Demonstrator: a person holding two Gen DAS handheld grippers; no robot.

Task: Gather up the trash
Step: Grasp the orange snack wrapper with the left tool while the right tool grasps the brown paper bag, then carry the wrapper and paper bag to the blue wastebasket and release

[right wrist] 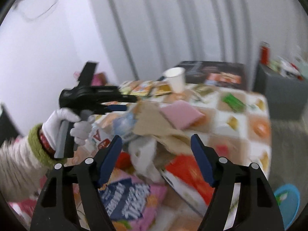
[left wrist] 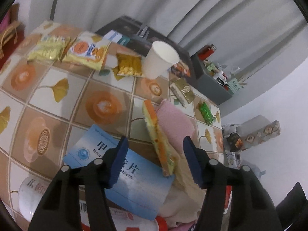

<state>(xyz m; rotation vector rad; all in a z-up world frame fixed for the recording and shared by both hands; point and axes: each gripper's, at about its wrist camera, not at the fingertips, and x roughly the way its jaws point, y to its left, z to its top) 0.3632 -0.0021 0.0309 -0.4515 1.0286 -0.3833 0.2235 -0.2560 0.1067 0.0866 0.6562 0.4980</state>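
Both blue-padded black tongs, left gripper [left wrist: 155, 144] and right gripper [right wrist: 156, 143], hang part-open and empty above the trash-strewn tiled-pattern table [left wrist: 107, 86], poised to choose litter

A white-gloved left hand [right wrist: 63, 123] holds the left gripper [right wrist: 123, 102] over a cluttered table [right wrist: 258, 127], beyond the right gripper's [right wrist: 156, 144] parted, empty jaws.

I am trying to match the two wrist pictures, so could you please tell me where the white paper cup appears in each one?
Left wrist view: the white paper cup stands upper centre, at the table's far edge, beside a yellow snack packet.
Right wrist view: the cup is above centre, blurred, before the dark box.
Shared landmark: the pink pad.
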